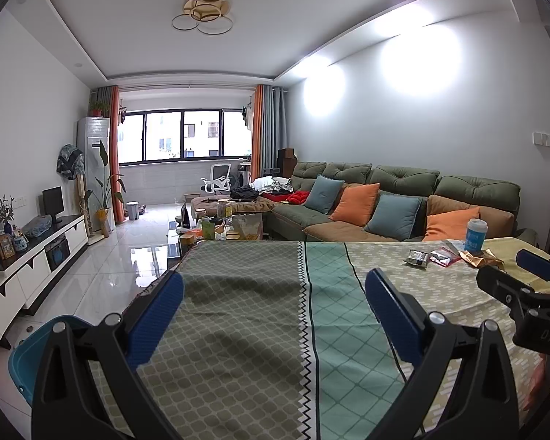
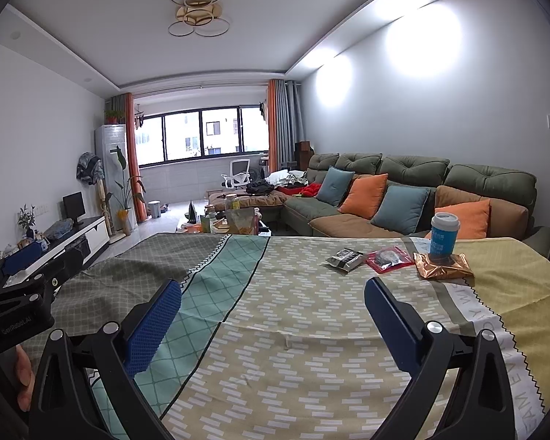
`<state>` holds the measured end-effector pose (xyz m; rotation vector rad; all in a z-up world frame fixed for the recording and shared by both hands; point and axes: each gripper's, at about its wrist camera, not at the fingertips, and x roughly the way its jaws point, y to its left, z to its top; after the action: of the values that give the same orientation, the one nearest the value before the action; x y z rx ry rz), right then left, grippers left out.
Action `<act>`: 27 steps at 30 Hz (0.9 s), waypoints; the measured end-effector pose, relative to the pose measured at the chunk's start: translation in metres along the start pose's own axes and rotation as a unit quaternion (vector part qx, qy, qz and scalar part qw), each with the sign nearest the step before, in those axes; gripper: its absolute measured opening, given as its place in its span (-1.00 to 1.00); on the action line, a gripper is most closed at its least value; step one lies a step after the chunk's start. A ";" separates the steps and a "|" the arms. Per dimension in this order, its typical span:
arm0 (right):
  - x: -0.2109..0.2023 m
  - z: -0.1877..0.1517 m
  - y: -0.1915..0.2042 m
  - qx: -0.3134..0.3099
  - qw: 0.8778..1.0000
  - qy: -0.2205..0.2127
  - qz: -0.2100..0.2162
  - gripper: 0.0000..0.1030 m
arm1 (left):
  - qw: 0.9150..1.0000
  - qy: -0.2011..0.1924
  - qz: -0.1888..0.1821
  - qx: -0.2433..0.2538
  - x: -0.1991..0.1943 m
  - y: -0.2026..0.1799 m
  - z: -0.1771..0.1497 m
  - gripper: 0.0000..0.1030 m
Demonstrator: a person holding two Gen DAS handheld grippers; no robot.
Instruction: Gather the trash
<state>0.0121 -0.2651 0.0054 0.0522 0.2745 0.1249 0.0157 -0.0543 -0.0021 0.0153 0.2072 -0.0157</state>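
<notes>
Left gripper (image 1: 274,315) wide open, empty, over bare tablecloth (image 2: 275,330). Right gripper (image 2: 273,317) likewise. Trash at far right: black wrapper (image 2: 344,259), red packet (image 2: 388,259), gold wrapper (image 2: 443,270) pinned under cup (image 2: 443,234). Risk: pulling gold wrapper tips cup.

A bench (image 2: 311,330) draped in a patchwork-patterned cloth (image 2: 220,286) of olive, teal, beige and mustard panels carries a small cluster of litter near its far right corner. A silver-black wrapper (image 2: 343,259), a red packet (image 2: 388,259) and a gold foil wrapper (image 2: 443,270) lie in a row, with a blue paper cup (image 2: 444,234) standing upright on the foil.
</notes>
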 end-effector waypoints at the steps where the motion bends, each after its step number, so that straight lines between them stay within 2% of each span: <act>1: 0.000 0.000 0.000 0.000 1.000 0.000 0.001 0.93 | 1.000 0.000 0.000 0.000 0.000 0.000 0.000 0.93; 27: 0.000 0.001 0.001 0.004 1.000 -0.002 0.003 0.93 | 1.000 0.002 0.005 -0.002 0.001 0.002 -0.002 0.93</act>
<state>0.0125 -0.2639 0.0060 0.0603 0.2716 0.1292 0.0166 -0.0525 -0.0040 0.0122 0.2111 -0.0053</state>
